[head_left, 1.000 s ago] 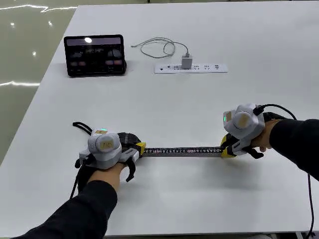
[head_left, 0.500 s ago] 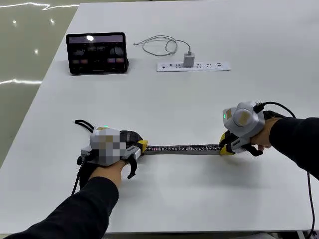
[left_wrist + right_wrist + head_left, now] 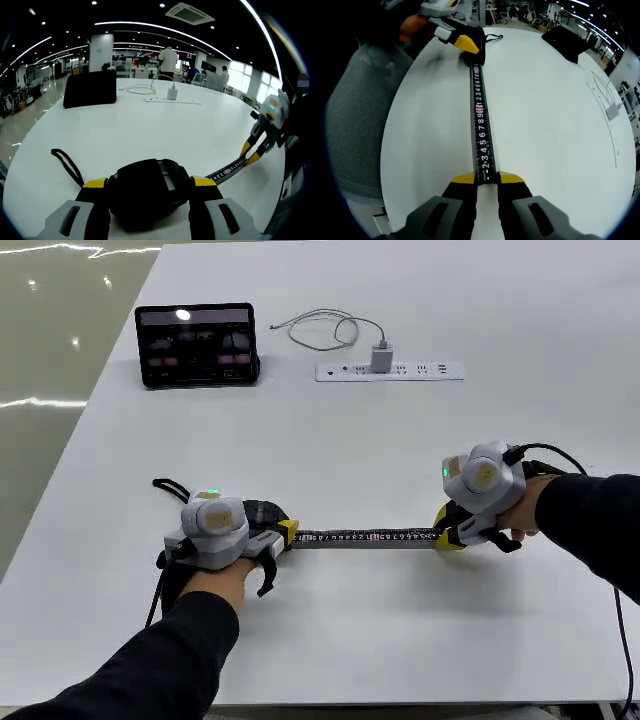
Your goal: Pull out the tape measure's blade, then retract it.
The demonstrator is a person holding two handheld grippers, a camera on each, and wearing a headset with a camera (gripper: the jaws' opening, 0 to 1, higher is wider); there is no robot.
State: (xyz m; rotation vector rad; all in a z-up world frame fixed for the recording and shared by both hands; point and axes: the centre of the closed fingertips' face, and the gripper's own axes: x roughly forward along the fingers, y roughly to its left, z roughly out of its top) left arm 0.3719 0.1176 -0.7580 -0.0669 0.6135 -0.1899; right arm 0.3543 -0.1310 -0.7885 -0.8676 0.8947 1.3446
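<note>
Over on the left, the left hand-held gripper point(image 3: 268, 540) has its yellow-tipped jaws closed tight on the flanks of the compact black plastic tape measure case point(image 3: 258, 515), which sits flat on the white surface point(image 3: 400, 440) near the front edge. From the case the narrow dark steel blade point(image 3: 365, 537) runs straight out to the right, low over the surface. At its far end the right hand-held gripper point(image 3: 445, 537) has its jaws pinched almost fully together on the blade's tip. I'd call the case rigid and a bit weighty, so a firm clamp on its broad sides suits it. The blade is thin, springy and spring-loaded; it will likely hold straight over a short span, buckle if twisted, and snap home if let go. The end tip is the place to grip it, with the return fed in slowly. The left gripper view adds the black wrist-strap loop point(image 3: 65, 162) lying behind the case, and the right hand-held gripper across the surface. The right gripper view brings the printed numerals along the blade up close, with one mark in red. The head view alone lays out the whole span, plus the dark tablet point(image 3: 197, 343) and the white power strip point(image 3: 390, 370) well beyond.
</note>
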